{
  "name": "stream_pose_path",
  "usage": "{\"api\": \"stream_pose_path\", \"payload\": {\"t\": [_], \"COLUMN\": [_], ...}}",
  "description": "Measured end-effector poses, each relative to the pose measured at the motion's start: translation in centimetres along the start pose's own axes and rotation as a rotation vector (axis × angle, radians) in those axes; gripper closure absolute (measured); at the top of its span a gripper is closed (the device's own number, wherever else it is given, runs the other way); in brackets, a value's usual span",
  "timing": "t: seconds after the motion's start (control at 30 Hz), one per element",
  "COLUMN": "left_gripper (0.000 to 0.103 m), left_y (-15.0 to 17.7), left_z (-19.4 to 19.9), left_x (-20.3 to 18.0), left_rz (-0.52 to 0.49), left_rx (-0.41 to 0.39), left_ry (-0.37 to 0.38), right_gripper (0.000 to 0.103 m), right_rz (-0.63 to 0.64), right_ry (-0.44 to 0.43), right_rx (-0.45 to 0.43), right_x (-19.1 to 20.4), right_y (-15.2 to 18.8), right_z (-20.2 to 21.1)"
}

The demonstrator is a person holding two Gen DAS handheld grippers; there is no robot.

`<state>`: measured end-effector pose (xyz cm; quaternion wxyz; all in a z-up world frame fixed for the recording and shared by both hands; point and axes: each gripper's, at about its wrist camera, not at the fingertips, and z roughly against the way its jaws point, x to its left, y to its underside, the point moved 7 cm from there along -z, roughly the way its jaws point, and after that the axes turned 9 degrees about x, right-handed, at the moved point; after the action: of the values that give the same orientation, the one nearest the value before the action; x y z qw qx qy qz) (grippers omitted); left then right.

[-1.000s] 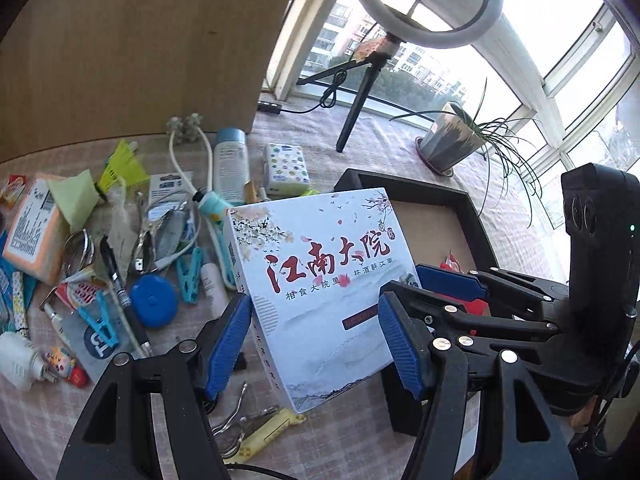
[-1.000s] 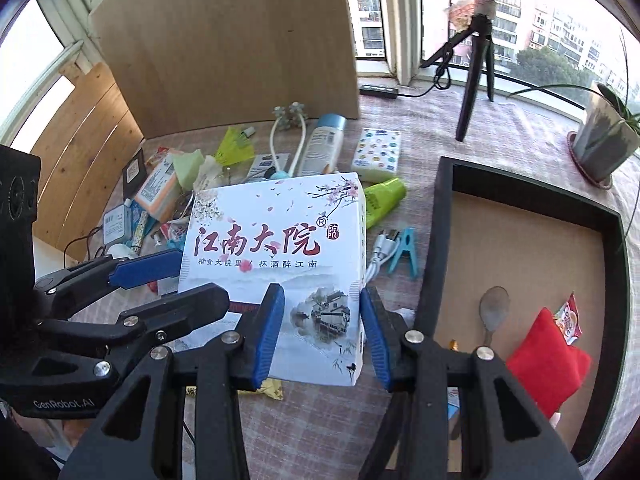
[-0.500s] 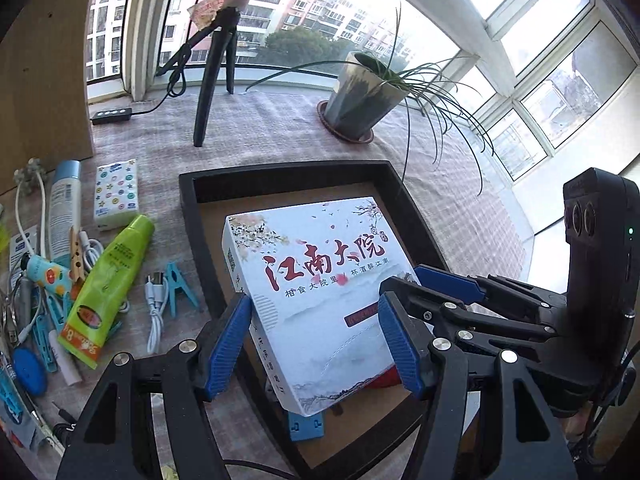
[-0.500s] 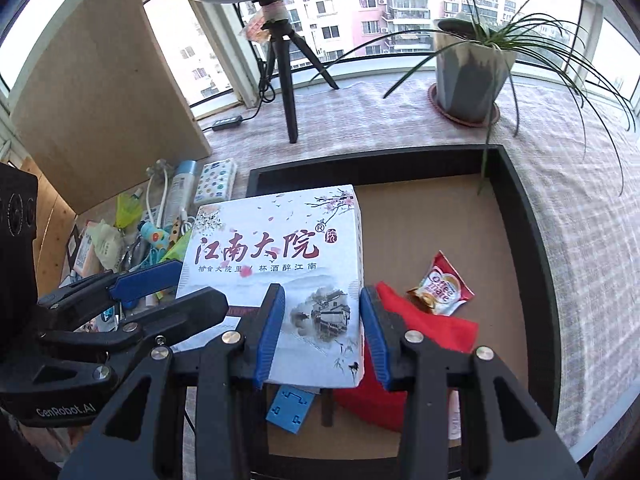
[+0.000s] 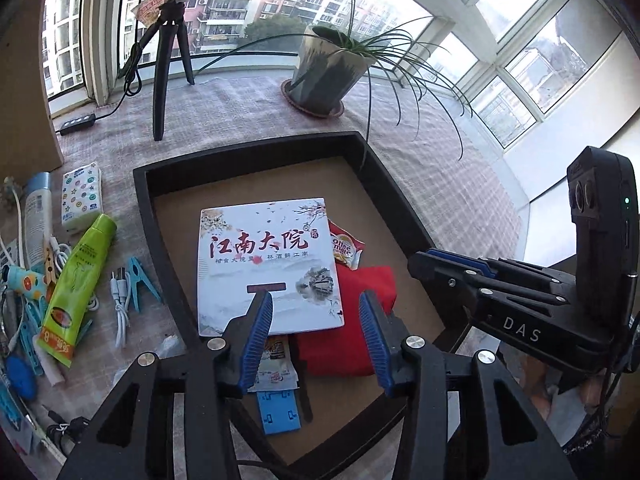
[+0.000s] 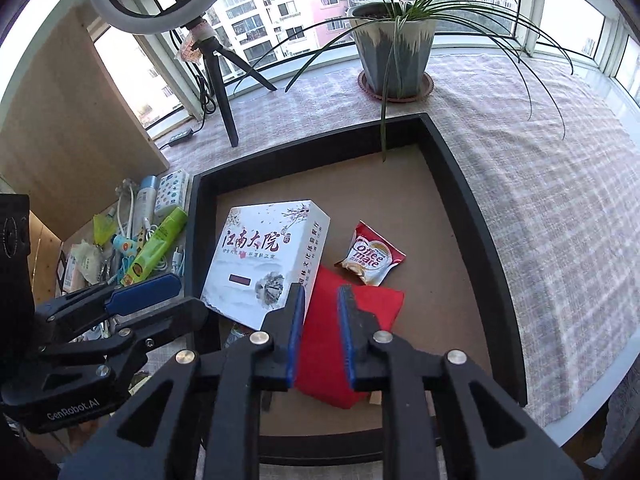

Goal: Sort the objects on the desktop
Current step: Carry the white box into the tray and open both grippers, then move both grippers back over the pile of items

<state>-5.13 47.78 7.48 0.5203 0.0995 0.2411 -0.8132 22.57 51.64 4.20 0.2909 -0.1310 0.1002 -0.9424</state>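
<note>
The white printed box lies in the black tray, tilted, with its right side resting on a red pouch. A Coffee-mate sachet lies beside them. My left gripper hovers above the box's near edge. Its jaws are closing with nothing between the blue pads. My right gripper hangs over the red pouch just right of the box. Its jaws are also closing, a narrow gap remains and they hold nothing.
A blue card and a small packet lie at the tray's near end. Left of the tray is clutter: green tube, tissue pack, blue clip, white cable. A potted plant and tripod stand behind.
Both grippers carried the box from the clutter over to the tray, then let go of it. The box now lies in the tray, and both pairs of jaws have narrowed.
</note>
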Motion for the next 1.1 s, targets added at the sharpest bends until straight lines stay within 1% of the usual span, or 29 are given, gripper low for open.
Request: {"api": "stream_pose_path", "payload": {"t": [0.07, 0.1, 0.23, 0.37, 0.53, 0.63, 0.73, 0.8, 0.9, 1.0, 1.1], "left_gripper": [0.059, 0.059, 0.059, 0.059, 0.059, 0.059, 0.059, 0.059, 0.059, 0.059, 0.059], "left_y": [0.4, 0.7, 2.1, 4.1, 7.7, 10.3, 12.6, 14.0, 15.6, 16.6, 17.0], "left_z": [0.4, 0.7, 2.0, 3.5, 5.9, 7.3, 8.8, 9.4, 9.8, 9.9, 9.6], "left_x": [1.3, 2.1, 5.7, 10.2, 17.4, 21.7, 25.7, 27.9, 30.3, 31.8, 32.4], "left_rz": [0.025, 0.033, 0.087, 0.164, 0.308, 0.406, 0.498, 0.56, 0.631, 0.68, 0.704], "left_rx": [-0.002, -0.004, -0.005, -0.013, -0.023, -0.024, -0.043, -0.047, -0.055, -0.058, -0.051], "left_ry": [-0.022, -0.04, -0.092, -0.16, -0.23, -0.248, -0.299, -0.302, -0.301, -0.282, -0.263], "right_gripper": [0.075, 0.074, 0.073, 0.073, 0.073, 0.073, 0.073, 0.073, 0.073, 0.073, 0.073], "right_rz": [0.021, 0.037, 0.116, 0.18, 0.269, 0.325, 0.385, 0.429, 0.469, 0.492, 0.515], "right_ry": [-0.012, -0.017, -0.019, -0.064, -0.121, -0.156, -0.187, -0.203, -0.227, -0.259, -0.241], "right_rx": [0.002, 0.004, 0.008, 0.03, 0.063, 0.089, 0.121, 0.143, 0.176, 0.216, 0.246], "right_x": [1.0, 1.6, 4.8, 8.4, 13.6, 16.9, 20.2, 22.4, 25.5, 28.1, 30.2], "right_y": [0.2, 0.3, 0.5, 0.7, 1.3, 1.9, 2.8, 3.5, 4.1, 4.4, 4.5], "right_z": [-0.1, -0.2, -0.8, -2.0, -3.5, -4.5, -5.7, -6.5, -8.0, -9.6, -11.3]}}
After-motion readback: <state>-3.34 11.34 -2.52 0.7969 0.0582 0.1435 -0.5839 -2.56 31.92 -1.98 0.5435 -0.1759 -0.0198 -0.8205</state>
